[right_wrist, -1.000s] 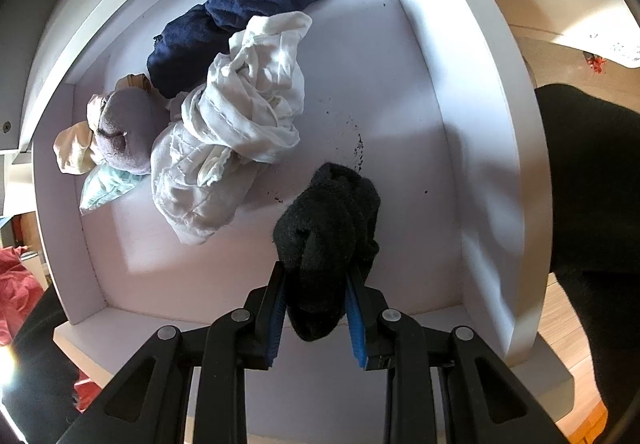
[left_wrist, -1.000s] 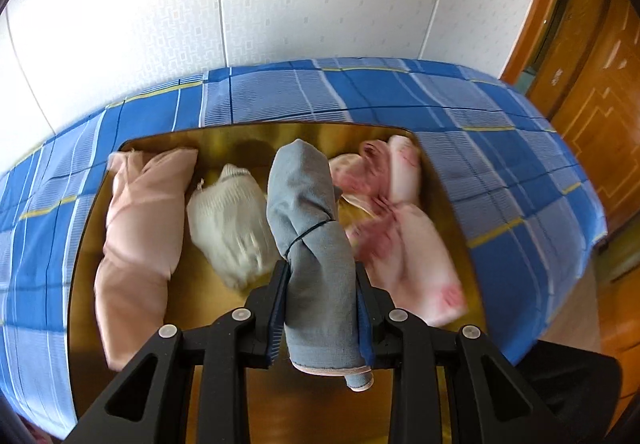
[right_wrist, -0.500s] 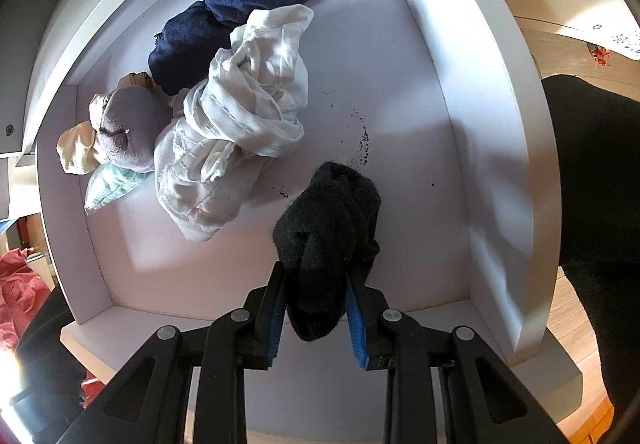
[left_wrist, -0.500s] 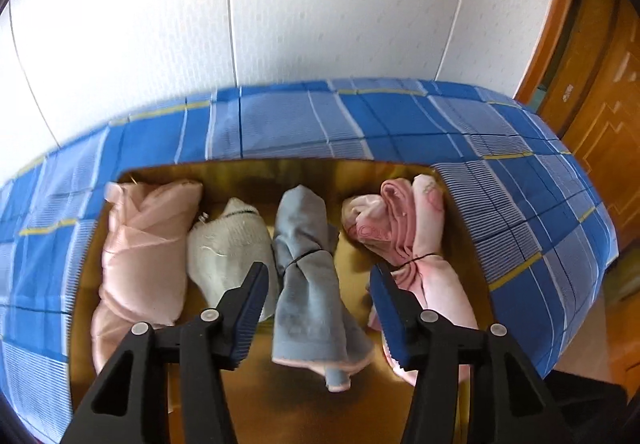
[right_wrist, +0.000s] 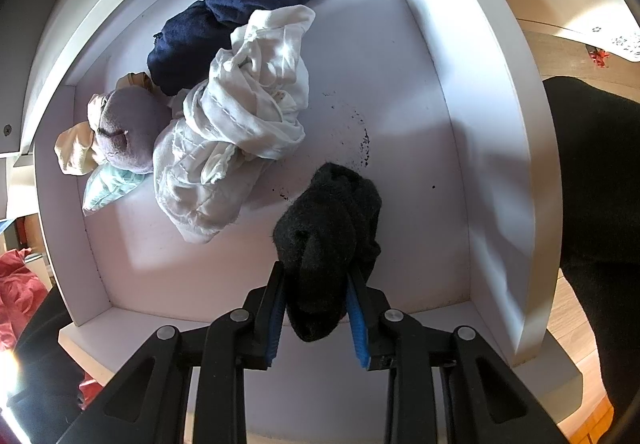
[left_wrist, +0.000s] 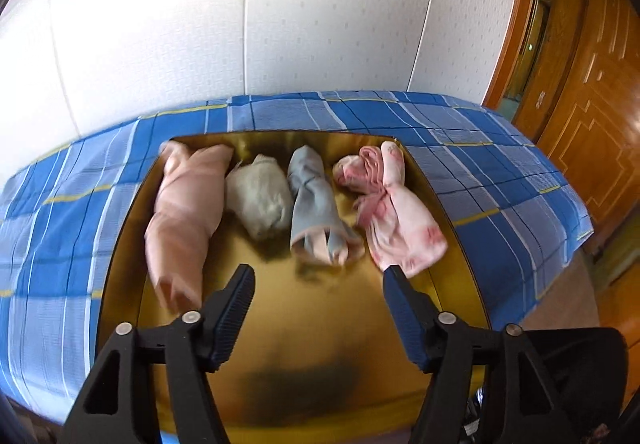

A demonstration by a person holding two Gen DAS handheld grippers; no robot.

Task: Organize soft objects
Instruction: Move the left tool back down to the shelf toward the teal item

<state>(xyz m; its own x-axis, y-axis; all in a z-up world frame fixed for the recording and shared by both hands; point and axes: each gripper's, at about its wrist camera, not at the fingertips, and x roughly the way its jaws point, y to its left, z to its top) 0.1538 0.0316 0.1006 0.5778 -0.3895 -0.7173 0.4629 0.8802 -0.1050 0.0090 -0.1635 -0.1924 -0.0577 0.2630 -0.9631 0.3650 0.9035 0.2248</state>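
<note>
Four rolled bundles are laid side by side in the gold tray [left_wrist: 460, 244]: a peach roll [left_wrist: 184, 211], a cream roll [left_wrist: 258, 195], a grey-blue roll [left_wrist: 316, 207] and a pink patterned roll [left_wrist: 392, 203]. The tray is set on a blue checked cloth [left_wrist: 500, 179]. The left gripper [left_wrist: 318, 280] is positioned short of the rolls; its jaws are opening and nothing is held between them.

In the white drawer [right_wrist: 500, 123], a black sock bundle [right_wrist: 326, 244] is clamped between the nearly closed jaws of the right gripper [right_wrist: 316, 308], above the drawer floor. A white garment [right_wrist: 240, 131], a navy garment [right_wrist: 248, 11] and a lavender bundle [right_wrist: 128, 131] are left loose in a heap at the drawer's far left.

The task is judged to be partly complete: four items are arranged, one is in hand, and several remain unsorted.
</note>
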